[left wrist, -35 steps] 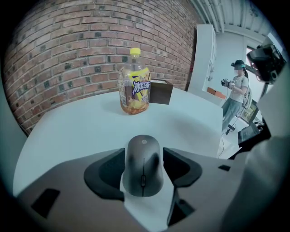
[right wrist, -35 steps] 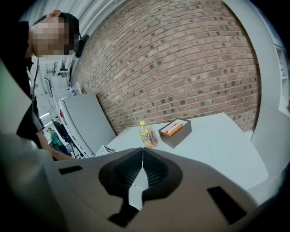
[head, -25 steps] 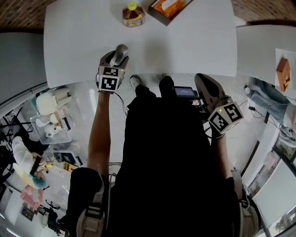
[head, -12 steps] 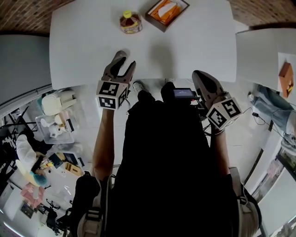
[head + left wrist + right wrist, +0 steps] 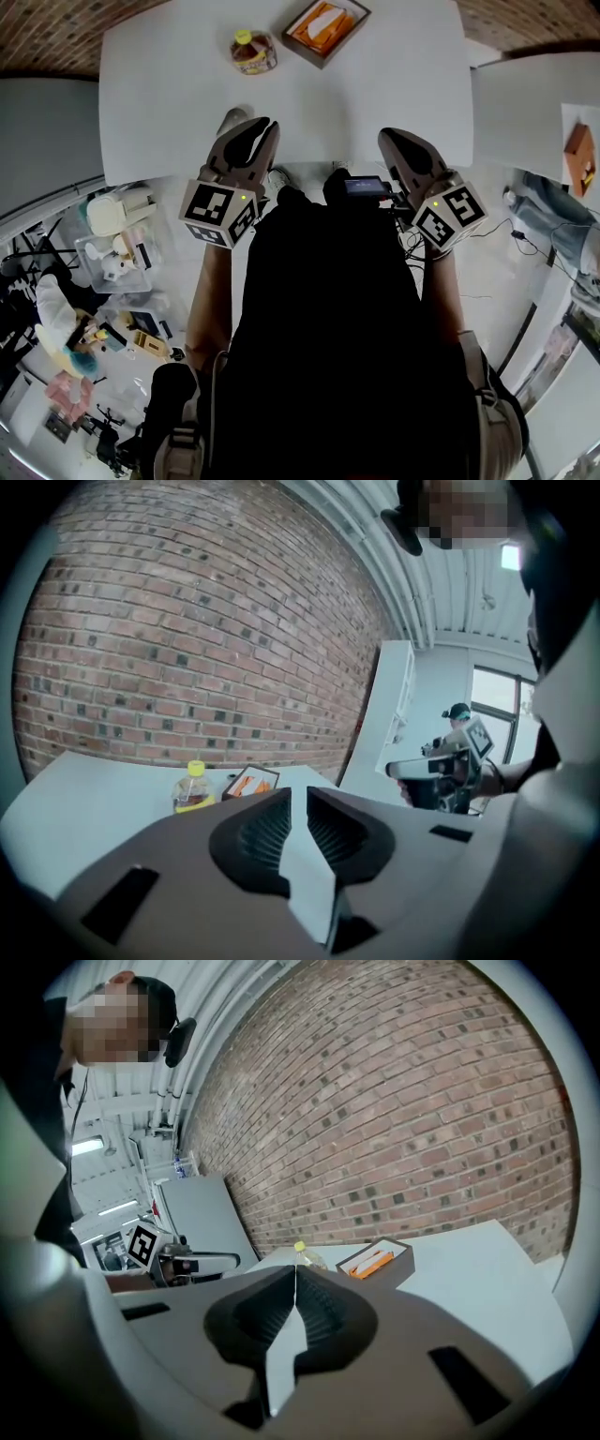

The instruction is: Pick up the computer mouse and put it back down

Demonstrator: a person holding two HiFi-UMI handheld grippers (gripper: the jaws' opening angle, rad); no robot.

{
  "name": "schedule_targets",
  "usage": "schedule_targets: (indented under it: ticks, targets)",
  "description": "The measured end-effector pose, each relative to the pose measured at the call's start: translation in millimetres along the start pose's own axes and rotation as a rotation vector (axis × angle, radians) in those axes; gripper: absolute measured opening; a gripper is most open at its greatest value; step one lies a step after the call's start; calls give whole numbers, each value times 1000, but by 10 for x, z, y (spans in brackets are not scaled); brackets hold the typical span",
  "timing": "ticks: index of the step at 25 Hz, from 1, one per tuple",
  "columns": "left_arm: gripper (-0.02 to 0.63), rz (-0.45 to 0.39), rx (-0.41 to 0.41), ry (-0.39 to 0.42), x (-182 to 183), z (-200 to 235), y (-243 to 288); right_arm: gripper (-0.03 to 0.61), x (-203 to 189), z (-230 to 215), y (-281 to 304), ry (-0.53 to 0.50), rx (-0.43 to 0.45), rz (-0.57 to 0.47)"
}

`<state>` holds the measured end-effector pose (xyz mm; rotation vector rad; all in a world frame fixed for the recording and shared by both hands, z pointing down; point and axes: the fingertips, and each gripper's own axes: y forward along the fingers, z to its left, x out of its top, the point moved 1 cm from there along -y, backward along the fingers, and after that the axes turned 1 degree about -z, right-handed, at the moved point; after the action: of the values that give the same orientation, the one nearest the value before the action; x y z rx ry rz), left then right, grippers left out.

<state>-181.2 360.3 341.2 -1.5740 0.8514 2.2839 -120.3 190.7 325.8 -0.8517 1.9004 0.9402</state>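
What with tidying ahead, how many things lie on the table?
3: a yellow-capped bottle and a box at the far edge, a grey mouse nearer the person, partly covered. More may be hidden.

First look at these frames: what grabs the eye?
Two grey grippers with marker cubes hang over the near edge of the white table. The left gripper has just been closing its jaws to a slit with nothing between them, and the right gripper is shut and empty. The computer mouse lies beside the left gripper; a yellow-capped bottle and an orange-filled box sit far back.
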Motion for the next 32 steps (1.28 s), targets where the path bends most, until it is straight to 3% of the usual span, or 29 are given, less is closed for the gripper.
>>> schedule_targets:
  ticks: [6, 13, 22, 32]
  targets:
    - [18, -84, -70, -37, 205, -350, -6, 17, 22, 27, -40, 15, 22, -19]
    - [15, -89, -148, -54, 305, -616, 59, 17, 101, 123, -57, 16, 68, -39]
    - [15, -106, -200, -44, 371, -811, 115, 17, 178, 297, -167, -78, 133, -34]
    - [14, -103, -219, -52, 388, -904, 116, 17, 208, 282, -267, -80, 127, -44]
